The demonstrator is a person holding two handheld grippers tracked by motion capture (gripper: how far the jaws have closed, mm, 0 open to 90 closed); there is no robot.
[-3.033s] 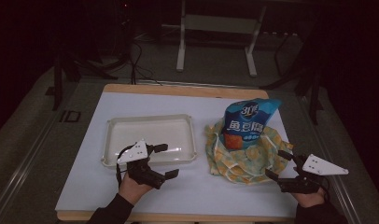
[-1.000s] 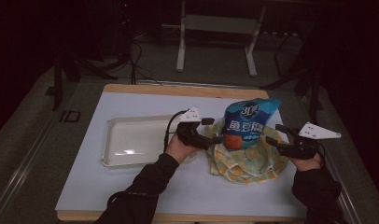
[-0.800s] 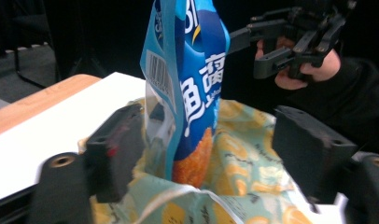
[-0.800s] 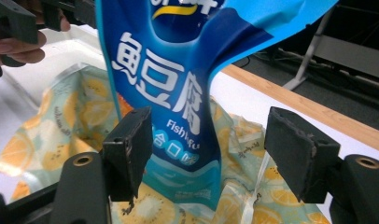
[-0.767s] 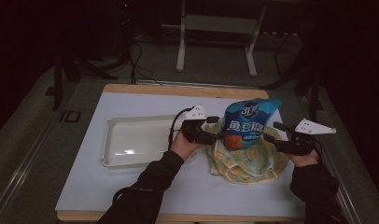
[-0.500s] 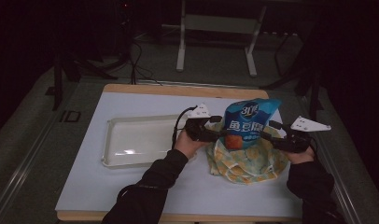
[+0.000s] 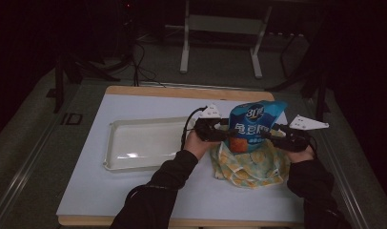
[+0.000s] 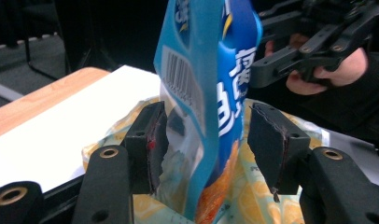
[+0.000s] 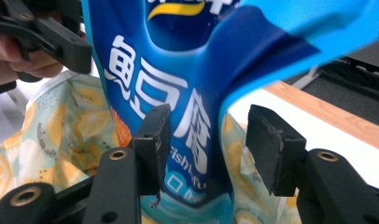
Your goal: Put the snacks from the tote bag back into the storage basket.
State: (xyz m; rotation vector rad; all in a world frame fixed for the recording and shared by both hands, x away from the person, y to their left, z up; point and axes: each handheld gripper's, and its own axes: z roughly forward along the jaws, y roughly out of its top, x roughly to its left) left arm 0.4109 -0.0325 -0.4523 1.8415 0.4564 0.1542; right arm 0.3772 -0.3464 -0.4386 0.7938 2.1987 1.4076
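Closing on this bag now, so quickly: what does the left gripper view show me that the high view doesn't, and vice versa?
Left gripper view: the barcode on the snack bag, whose edge stands between the left gripper's jaws; they have just been closing, with a gap at one pad. High view: the white tray left of the bag. Both: the bag upright on the lemon-print cloth.

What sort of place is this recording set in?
Probably a lab or studio recording bench: a white-topped table in a dark room, floor cables, a metal stand behind, and a staged snack bag.
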